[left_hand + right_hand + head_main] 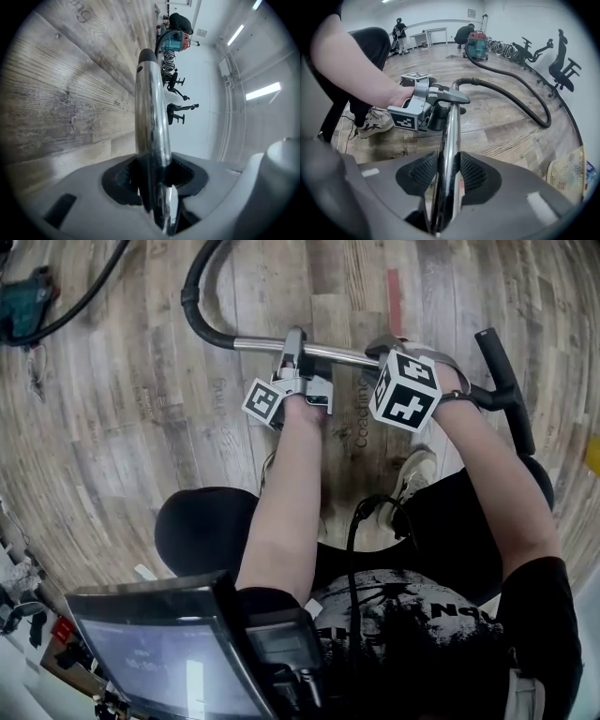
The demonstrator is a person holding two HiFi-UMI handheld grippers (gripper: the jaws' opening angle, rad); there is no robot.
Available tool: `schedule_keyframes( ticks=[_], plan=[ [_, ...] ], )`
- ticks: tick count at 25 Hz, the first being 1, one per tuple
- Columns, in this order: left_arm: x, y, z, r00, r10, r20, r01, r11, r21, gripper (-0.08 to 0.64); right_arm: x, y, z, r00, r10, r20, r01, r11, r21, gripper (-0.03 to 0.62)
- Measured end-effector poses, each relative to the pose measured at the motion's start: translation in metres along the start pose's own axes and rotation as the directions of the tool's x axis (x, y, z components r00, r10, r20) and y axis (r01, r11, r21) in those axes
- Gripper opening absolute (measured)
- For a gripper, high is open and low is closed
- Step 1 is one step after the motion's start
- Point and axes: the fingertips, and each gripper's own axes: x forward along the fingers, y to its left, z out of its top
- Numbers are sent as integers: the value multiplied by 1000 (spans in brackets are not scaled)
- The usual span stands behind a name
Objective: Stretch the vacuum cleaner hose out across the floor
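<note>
A chrome vacuum wand (pixel 258 345) lies across the head view above the wooden floor. The black hose (pixel 195 292) joins its left end and curves away. My left gripper (pixel 293 345) is shut on the wand near its middle. My right gripper (pixel 394 351) is shut on the same tube further right, near the black nozzle piece (pixel 506 390). In the left gripper view the wand (pixel 149 103) runs up from between the pads of the left gripper (pixel 154 176). In the right gripper view the right gripper (pixel 449 173) pinches the wand (pixel 451 136); beyond it the left gripper (pixel 445 101) clamps the tube, and the hose (pixel 511 96) loops to the teal vacuum cleaner (pixel 477 44).
The vacuum body (pixel 23 301) sits at the far left of the head view. Office chairs (pixel 562 65) line the right wall, and a woven basket (pixel 567 173) stands near it. People (pixel 399 28) are at the back of the room. My shoe (pixel 412 474) is below the wand.
</note>
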Motion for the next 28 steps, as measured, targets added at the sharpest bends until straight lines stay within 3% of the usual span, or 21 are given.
schedule_keyframes(
  ticks=[11, 16, 18, 21, 24, 28],
  plan=[
    [17, -42, -22, 987, -111, -112, 126, 983, 133, 141, -1, -15, -9, 998, -59, 13, 59, 998, -17, 166],
    [17, -56, -32, 977, -140, -158, 163, 976, 145, 144, 9, -17, -10, 998, -68, -6, 68, 997, -27, 201],
    [17, -63, -35, 973, -168, -159, 188, 975, 122, 144, 20, -16, -12, 996, -81, -35, 79, 996, -50, 195],
    [18, -65, -41, 974, -159, -161, 178, 978, 112, 144, 29, -17, -18, 993, -99, -71, 96, 995, -41, 110],
    [17, -65, -44, 974, -149, -170, 172, 976, 130, 144, 30, -20, -20, 992, -107, -71, 105, 994, -24, 94],
    [25, -73, -35, 977, -185, -109, 199, 971, 135, 146, 26, -17, -14, 996, -77, -54, 77, 997, -6, 94]
  ],
)
